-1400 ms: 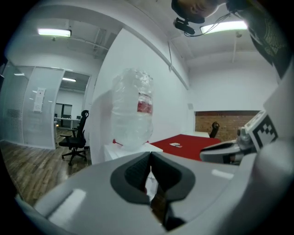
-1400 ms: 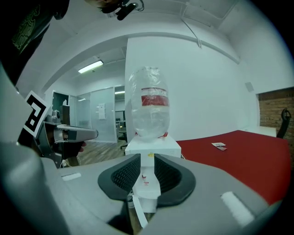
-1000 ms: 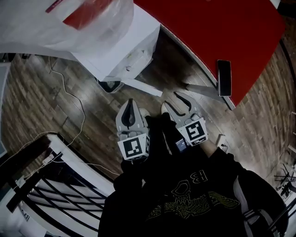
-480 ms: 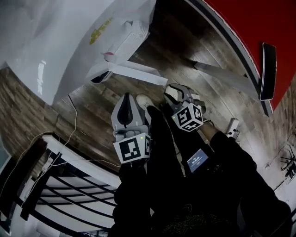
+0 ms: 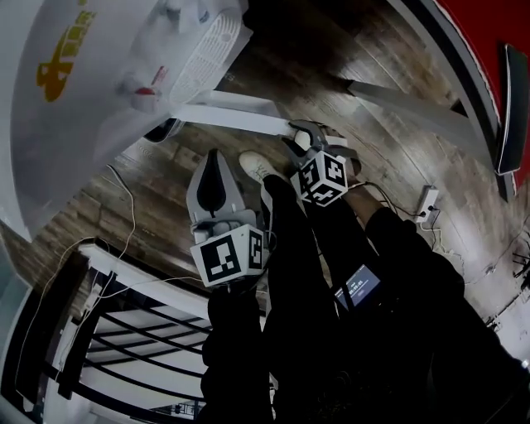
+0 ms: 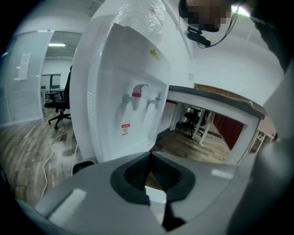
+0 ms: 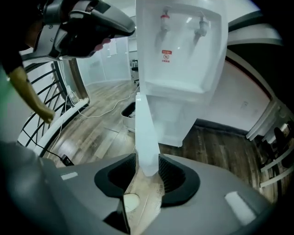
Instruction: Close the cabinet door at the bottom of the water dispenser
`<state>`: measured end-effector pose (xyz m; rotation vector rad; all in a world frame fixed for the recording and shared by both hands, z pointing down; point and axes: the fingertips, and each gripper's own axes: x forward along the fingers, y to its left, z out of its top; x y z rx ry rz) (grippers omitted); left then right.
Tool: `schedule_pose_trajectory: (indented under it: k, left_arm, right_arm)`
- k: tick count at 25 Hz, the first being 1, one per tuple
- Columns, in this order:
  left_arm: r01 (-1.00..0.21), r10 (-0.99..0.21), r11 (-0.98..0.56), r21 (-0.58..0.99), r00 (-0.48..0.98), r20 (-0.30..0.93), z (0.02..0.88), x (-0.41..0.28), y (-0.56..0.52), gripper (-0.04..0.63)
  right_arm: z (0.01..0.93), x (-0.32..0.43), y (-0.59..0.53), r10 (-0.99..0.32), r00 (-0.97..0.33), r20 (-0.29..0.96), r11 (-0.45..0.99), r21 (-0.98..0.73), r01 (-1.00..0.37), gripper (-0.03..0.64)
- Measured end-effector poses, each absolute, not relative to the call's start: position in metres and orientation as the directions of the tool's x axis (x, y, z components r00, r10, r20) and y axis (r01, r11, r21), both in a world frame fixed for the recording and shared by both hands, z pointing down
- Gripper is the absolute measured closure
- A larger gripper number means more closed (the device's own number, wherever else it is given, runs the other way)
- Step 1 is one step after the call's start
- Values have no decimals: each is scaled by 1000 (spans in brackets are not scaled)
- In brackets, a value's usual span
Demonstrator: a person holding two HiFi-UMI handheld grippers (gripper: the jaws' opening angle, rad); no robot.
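Observation:
The white water dispenser (image 5: 99,83) stands at the upper left, its red and blue taps facing me (image 7: 179,46). Its bottom cabinet door (image 5: 224,118) stands swung out as a thin white panel over the wooden floor. My right gripper (image 5: 298,132) is at the door's free end, pointing steeply down. In the right gripper view the door (image 7: 146,133) shows edge-on and its end sits between the open jaws (image 7: 148,158), close to both pads. My left gripper (image 5: 213,157) hangs left of it, short of the door, its jaws shut with nothing in them (image 6: 149,156).
A red table (image 5: 489,25) with a white leg (image 5: 406,99) fills the upper right. A black and white railing (image 5: 124,331) lies at the lower left, and a white cable (image 5: 124,182) runs across the floor. A wall plug (image 5: 428,201) is at right, and my shoe (image 5: 255,166) is between the grippers.
Both grippers have sunk toward the floor and the view has dropped with them. The right gripper has tipped downward and come to the door's free end.

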<state>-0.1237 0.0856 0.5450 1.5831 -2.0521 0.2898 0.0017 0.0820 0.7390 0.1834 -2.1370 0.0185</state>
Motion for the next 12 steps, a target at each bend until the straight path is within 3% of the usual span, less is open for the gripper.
schedule_pose_trajectory:
  k: [5, 12]
  left_arm:
    - [-920, -832, 333, 207, -183, 523, 542, -126, 87, 589]
    - [-940, -845, 269, 208, -127, 520, 540, -126, 89, 589]
  right_arm:
    - [743, 7, 69, -156, -490, 857, 985, 98, -143, 471]
    - [744, -4, 16, -225, -448, 865, 974, 207, -90, 461]
